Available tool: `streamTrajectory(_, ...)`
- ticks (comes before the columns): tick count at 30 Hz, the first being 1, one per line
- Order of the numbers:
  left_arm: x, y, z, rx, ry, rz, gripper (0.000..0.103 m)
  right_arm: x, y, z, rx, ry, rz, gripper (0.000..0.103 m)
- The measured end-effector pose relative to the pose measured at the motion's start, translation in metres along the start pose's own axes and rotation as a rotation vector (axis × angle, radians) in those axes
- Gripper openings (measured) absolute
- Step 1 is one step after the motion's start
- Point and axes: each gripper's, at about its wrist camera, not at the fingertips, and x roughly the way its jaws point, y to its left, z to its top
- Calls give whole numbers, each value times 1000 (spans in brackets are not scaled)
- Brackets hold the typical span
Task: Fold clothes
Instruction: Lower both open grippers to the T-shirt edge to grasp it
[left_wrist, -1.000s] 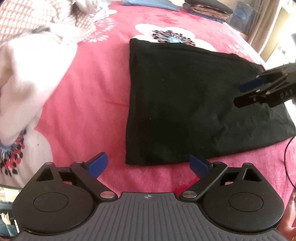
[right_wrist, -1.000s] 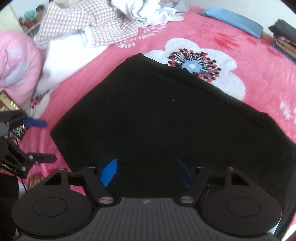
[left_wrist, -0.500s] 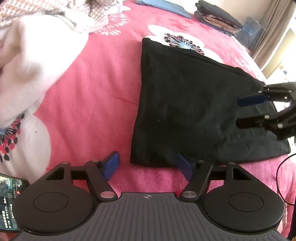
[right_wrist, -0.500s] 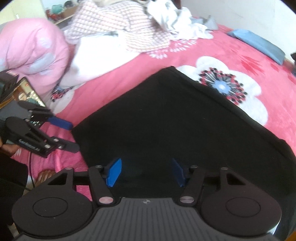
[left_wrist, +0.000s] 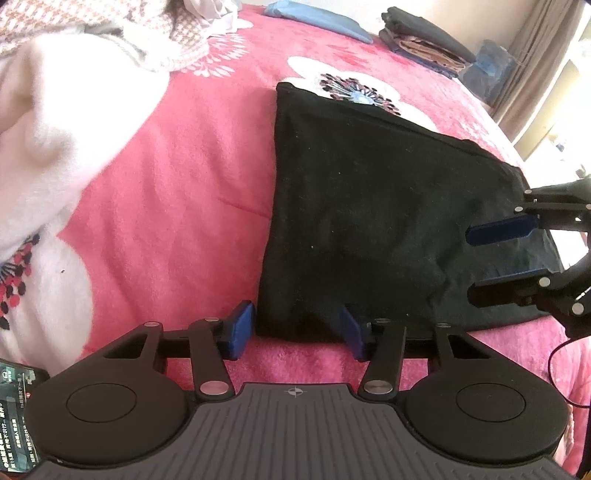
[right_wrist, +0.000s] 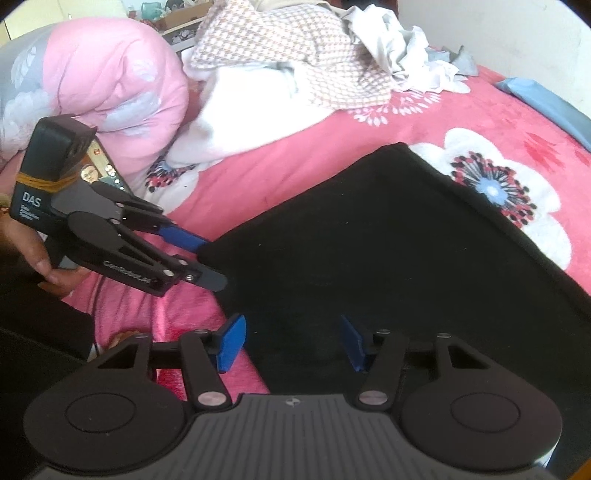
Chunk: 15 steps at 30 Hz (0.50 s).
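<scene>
A black folded garment (left_wrist: 388, 206) lies flat on the pink flowered blanket (left_wrist: 177, 206). In the left wrist view my left gripper (left_wrist: 295, 330) sits at the garment's near left corner. Its jaws are closing with that corner between the blue pads, and the left pad (left_wrist: 240, 328) is still just off the cloth. The right wrist view shows my right gripper (right_wrist: 291, 341) over the near edge of the garment (right_wrist: 388, 258), jaws closing with cloth between them, not pinched. Each view catches the other tool: right gripper (left_wrist: 471, 264), left gripper (right_wrist: 212, 260).
A white fleece garment (left_wrist: 48, 147) and a checked one (right_wrist: 280, 55) are heaped at the left, beside a pink quilt (right_wrist: 103, 85). A phone (left_wrist: 14, 417) lies near the left gripper. Folded dark clothes (left_wrist: 424, 40) and a blue item (left_wrist: 317, 22) sit at the far side.
The left jaws have narrowed a lot and now straddle the garment's near corner. The right gripper has slid along the near edge, rolled, and narrowed a little.
</scene>
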Motion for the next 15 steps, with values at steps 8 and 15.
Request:
streamTrajectory(8, -1, 5, -2, -14, -22, -15, 39, 10, 19, 0, -59, -11, 21, 50)
streamTrajectory(15, -2, 10, -2, -34, -14, -27, 39, 20, 32, 1, -114, -14, 28, 44)
